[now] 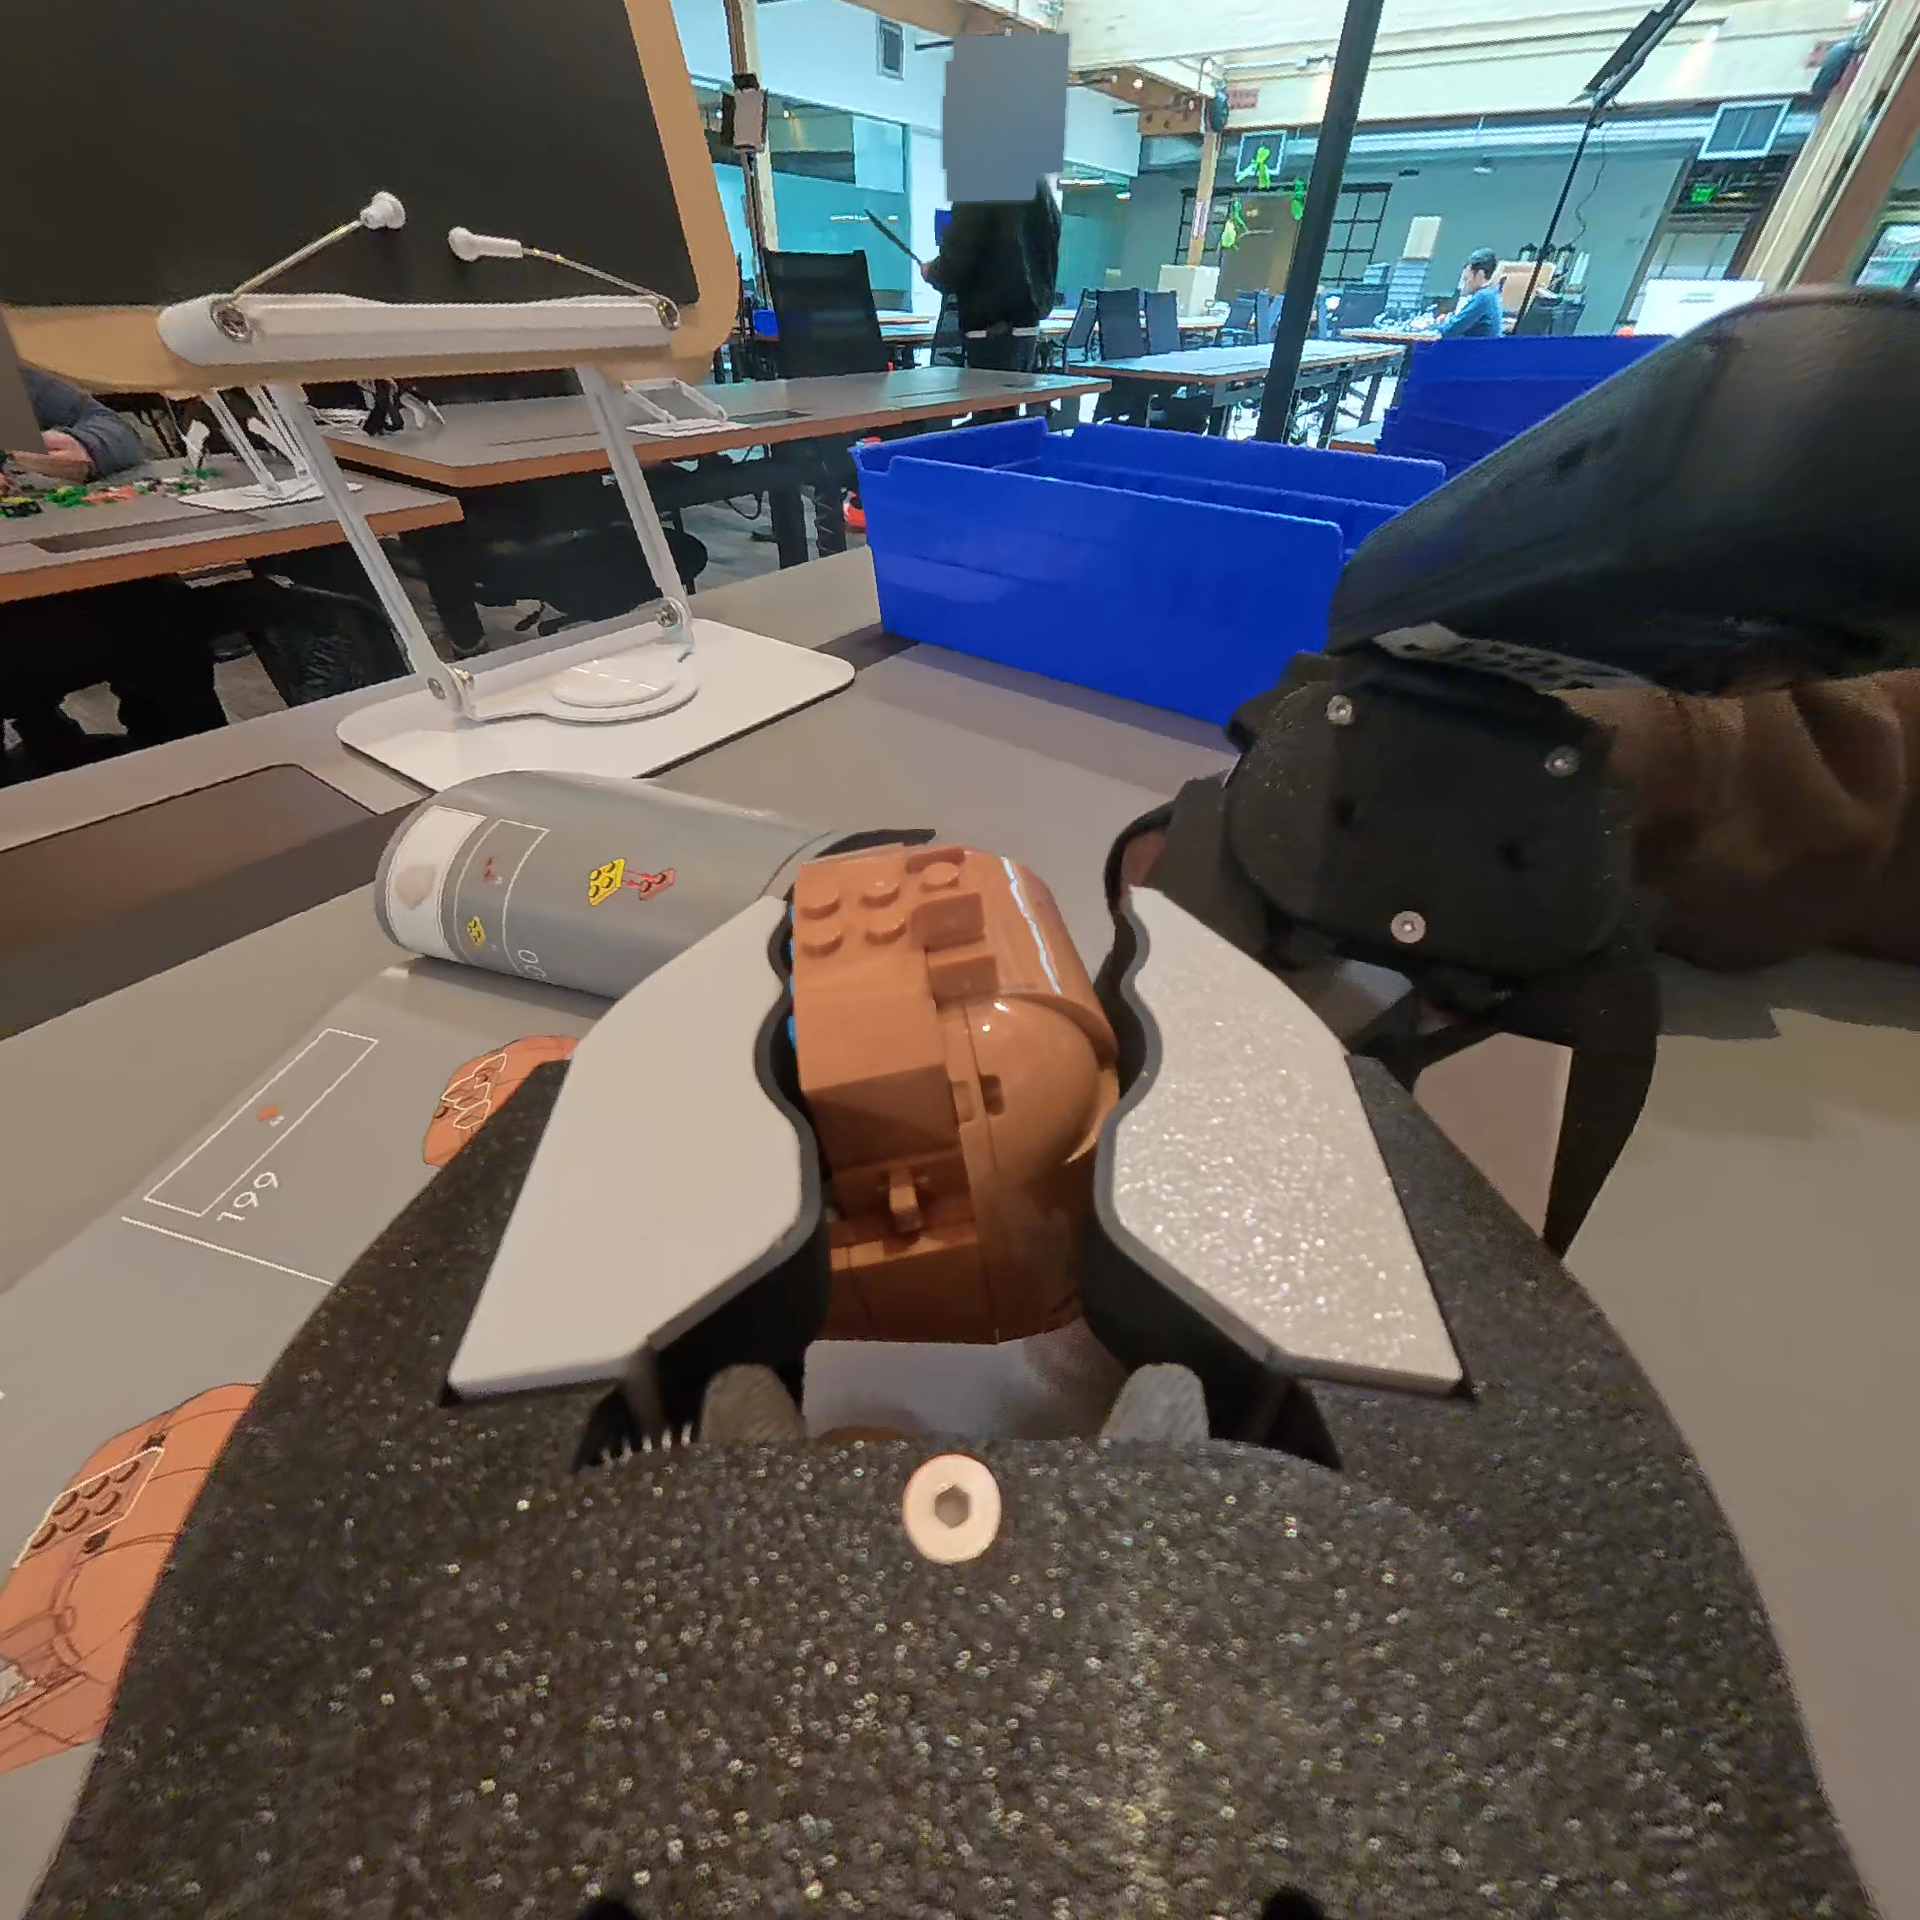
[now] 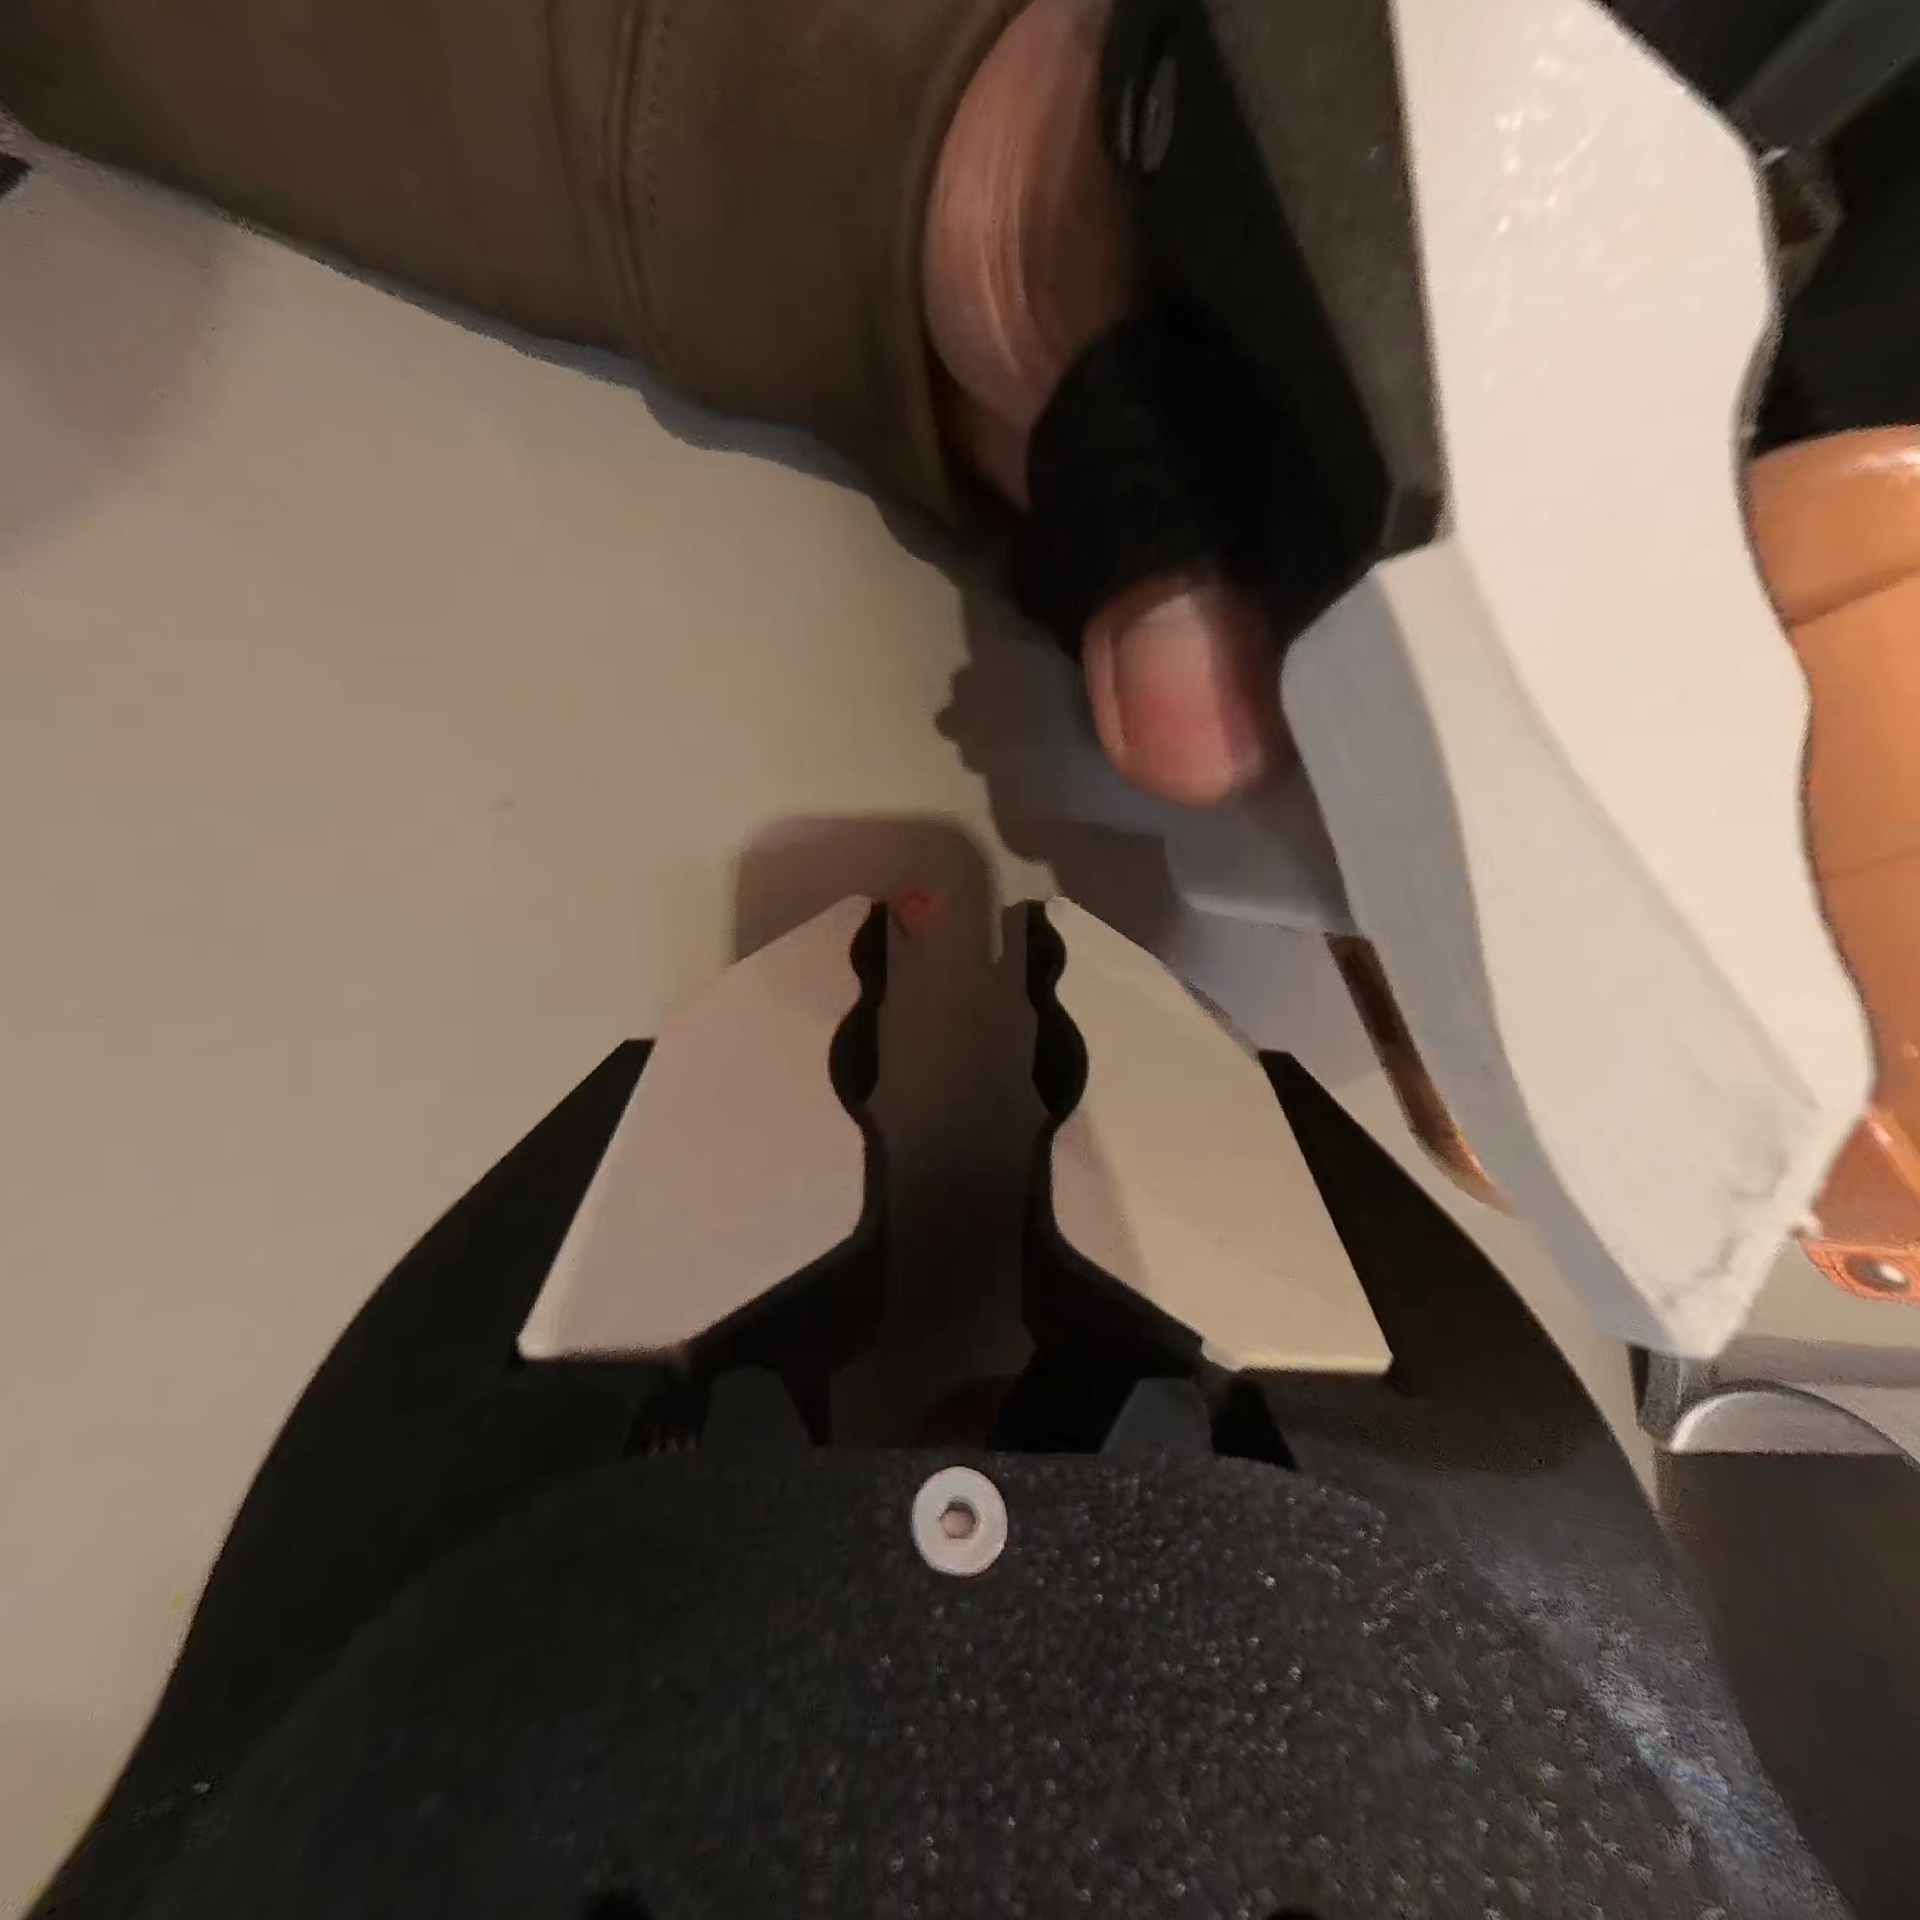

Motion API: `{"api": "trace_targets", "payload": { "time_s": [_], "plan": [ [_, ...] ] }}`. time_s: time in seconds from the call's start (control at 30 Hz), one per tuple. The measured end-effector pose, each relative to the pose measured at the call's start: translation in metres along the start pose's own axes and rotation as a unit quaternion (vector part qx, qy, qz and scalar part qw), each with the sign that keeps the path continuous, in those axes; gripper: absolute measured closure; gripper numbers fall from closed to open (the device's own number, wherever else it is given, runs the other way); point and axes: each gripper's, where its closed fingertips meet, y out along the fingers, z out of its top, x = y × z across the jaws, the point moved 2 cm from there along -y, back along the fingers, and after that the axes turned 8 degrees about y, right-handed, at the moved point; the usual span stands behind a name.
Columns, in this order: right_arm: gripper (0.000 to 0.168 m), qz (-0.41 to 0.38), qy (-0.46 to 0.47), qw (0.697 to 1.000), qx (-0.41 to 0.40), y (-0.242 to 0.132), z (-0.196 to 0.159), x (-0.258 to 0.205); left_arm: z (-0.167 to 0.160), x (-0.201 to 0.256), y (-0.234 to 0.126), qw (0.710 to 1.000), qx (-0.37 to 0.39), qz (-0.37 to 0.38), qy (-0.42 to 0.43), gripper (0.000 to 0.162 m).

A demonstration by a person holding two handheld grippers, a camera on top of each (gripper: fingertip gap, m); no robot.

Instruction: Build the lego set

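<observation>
While the left claw point(image 1: 951, 1081) clamps the brown lego body point(image 1: 935, 1091), the right claw point(image 2: 951, 925), slightly apart over the tiny piece point(image 2: 914, 906), should close gently.

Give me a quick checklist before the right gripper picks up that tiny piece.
1. Left gripper clamped on brown lego build: ok.
2. Right gripper jaws parted: ok.
3. Small red piece sits near the left fingertip, not centred: not ok.
4. Right jaws empty: ok.
5. Instruction booklet open on the table: ok.
6. Where the piece attaches on the build: cannot tell.
</observation>
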Motion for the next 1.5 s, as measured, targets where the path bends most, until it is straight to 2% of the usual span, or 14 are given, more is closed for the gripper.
{"api": "trace_targets", "payload": {
  "time_s": [0.1, 0.27, 0.4, 0.67, 0.77, 0.87, 1.23, 1.33, 1.5],
  "plan": [
    [0.146, 0.004, -0.001, 1.000, 0.000, 0.000, 0.000, -0.002, 0.000, -0.003, -0.001, 1.000, 0.004, 0.004, -0.009, 0.105],
    [0.168, -0.003, -0.012, 1.000, -0.001, 0.002, 0.001, -0.005, -0.001, -0.003, 0.000, 1.000, 0.003, 0.005, -0.008, 0.105],
    [0.168, -0.030, -0.018, 0.999, 0.009, -0.002, 0.000, -0.004, -0.001, -0.005, -0.001, 1.000, 0.003, 0.010, -0.008, 0.105],
    [0.166, -0.062, -0.005, 0.994, 0.085, -0.030, -0.001, -0.003, -0.002, -0.005, 0.000, 1.000, -0.003, 0.012, -0.005, 0.105],
    [0.153, -0.059, -0.005, 0.997, 0.044, -0.015, 0.000, -0.001, -0.001, -0.008, -0.002, 1.000, 0.001, 0.023, -0.009, 0.105],
    [0.148, -0.044, -0.015, 0.999, 0.014, -0.002, 0.002, -0.007, 0.000, -0.015, -0.005, 0.999, 0.008, 0.039, -0.020, 0.105],
    [0.154, -0.021, 0.057, 0.998, -0.023, 0.007, 0.001, -0.002, 0.004, -0.017, -0.007, 0.999, 0.017, 0.043, -0.027, 0.105],
    [0.160, -0.024, 0.061, 0.997, -0.029, 0.008, 0.001, -0.003, 0.004, -0.018, -0.008, 0.998, 0.017, 0.046, -0.027, 0.105],
    [0.162, -0.031, 0.059, 0.997, -0.027, 0.008, 0.002, -0.003, 0.003, -0.020, -0.008, 0.998, 0.016, 0.050, -0.028, 0.105]
  ]
}}
